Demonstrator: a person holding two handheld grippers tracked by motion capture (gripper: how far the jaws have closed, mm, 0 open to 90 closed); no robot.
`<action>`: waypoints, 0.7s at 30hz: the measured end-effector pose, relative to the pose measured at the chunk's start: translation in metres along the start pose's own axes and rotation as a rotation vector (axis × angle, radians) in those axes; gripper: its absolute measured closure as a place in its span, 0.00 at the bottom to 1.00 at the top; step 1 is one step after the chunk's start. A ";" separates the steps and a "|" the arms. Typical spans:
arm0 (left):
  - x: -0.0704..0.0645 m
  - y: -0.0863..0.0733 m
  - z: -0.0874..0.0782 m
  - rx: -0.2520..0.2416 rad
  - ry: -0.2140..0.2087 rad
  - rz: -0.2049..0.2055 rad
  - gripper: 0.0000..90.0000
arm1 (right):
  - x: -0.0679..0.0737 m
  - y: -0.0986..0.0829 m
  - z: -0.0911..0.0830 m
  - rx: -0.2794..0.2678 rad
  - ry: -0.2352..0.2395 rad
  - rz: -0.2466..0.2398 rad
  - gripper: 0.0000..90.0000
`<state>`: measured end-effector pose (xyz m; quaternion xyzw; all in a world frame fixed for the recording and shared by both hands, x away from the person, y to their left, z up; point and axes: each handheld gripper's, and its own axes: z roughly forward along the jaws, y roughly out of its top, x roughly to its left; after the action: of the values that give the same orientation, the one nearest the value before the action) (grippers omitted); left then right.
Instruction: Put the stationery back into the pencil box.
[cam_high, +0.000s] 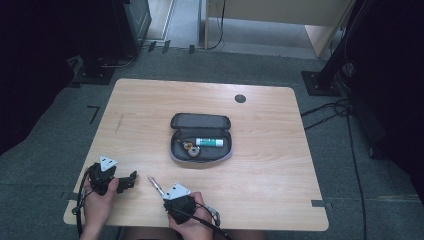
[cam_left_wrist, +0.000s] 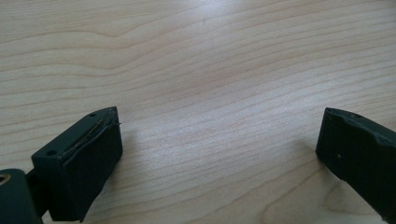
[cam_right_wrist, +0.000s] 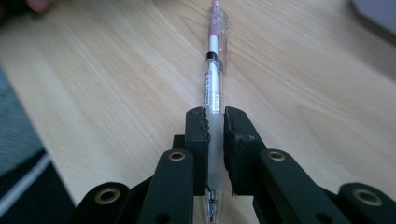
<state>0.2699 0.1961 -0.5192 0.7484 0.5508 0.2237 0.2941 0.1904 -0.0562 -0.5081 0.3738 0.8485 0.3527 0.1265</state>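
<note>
The right tool (cam_high: 161, 190) sits at the near edge of the surface (cam_high: 280, 165), at about 6 o'clock from the open case (cam_high: 201, 137), with the person's right hand (cam_high: 192, 220) wrapped around its body from below and the forearm entering from the bottom of the high view. Its jaws point toward 11 o'clock and are closed tight on a pen (cam_right_wrist: 214, 88), clamping the frosted grip section. In the right gripper view the pen runs straight out between the jaws toward 12 o'clock, its clear barrel and pink end projecting well past them, while its short tip end pokes back between the tool's arms. In the high view the pen (cam_high: 154, 183) shows as a thin pale stick slanting up and left from the tool, low over the wood; whether it touches the surface cannot be told.

The left tool (cam_high: 131, 179) lies at about 8 o'clock from the case, near the left front corner, gripped by the left hand (cam_high: 100, 200), with its jaws aimed toward 3 o'clock. In the left gripper view its jaws stand wide apart over bare wood grain with nothing between them.

The case lies mid-surface, lid folded back toward 12 o'clock, holding a white tube with a green band (cam_high: 209, 142) and a small round metallic item (cam_high: 190, 147).
</note>
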 end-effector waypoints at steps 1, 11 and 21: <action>0.000 0.000 0.000 0.000 0.000 0.000 0.01 | -0.001 0.000 -0.001 -0.001 -0.008 -0.011 0.90; 0.000 0.000 0.000 0.000 0.000 -0.001 0.01 | -0.044 -0.006 -0.030 -0.043 -0.026 -0.021 0.90; 0.000 0.000 0.000 0.000 0.000 0.000 0.01 | -0.079 -0.032 -0.045 -0.032 -0.062 0.012 0.90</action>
<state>0.2699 0.1961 -0.5192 0.7483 0.5509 0.2237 0.2941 0.2055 -0.1508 -0.5023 0.3878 0.8361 0.3551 0.1566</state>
